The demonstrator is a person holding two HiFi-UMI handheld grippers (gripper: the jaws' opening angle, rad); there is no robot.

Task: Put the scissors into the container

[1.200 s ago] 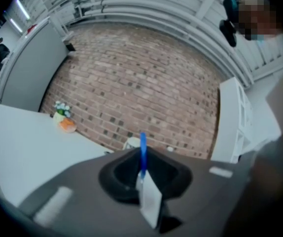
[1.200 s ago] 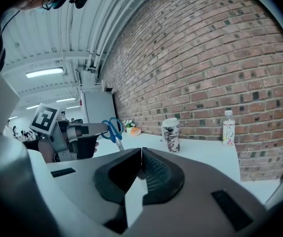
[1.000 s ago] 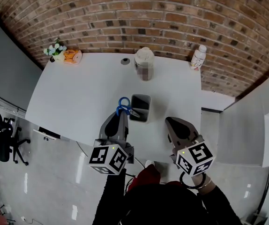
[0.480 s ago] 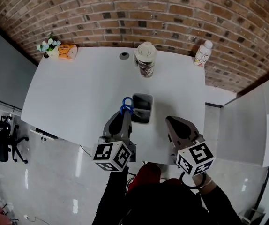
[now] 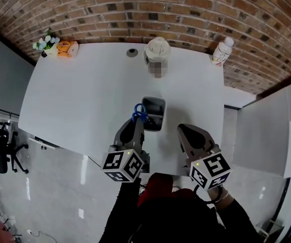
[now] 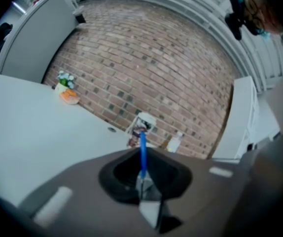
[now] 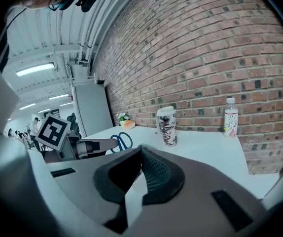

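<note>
White table, lidded cup, plastic bottle, small flowers, brick wall

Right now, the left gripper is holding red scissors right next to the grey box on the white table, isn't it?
Nearly. The scissors have blue handles, not red, as the head view shows. The rest is right: the left gripper has its jaws shut on them, right next to the grey container on the white table.
</note>
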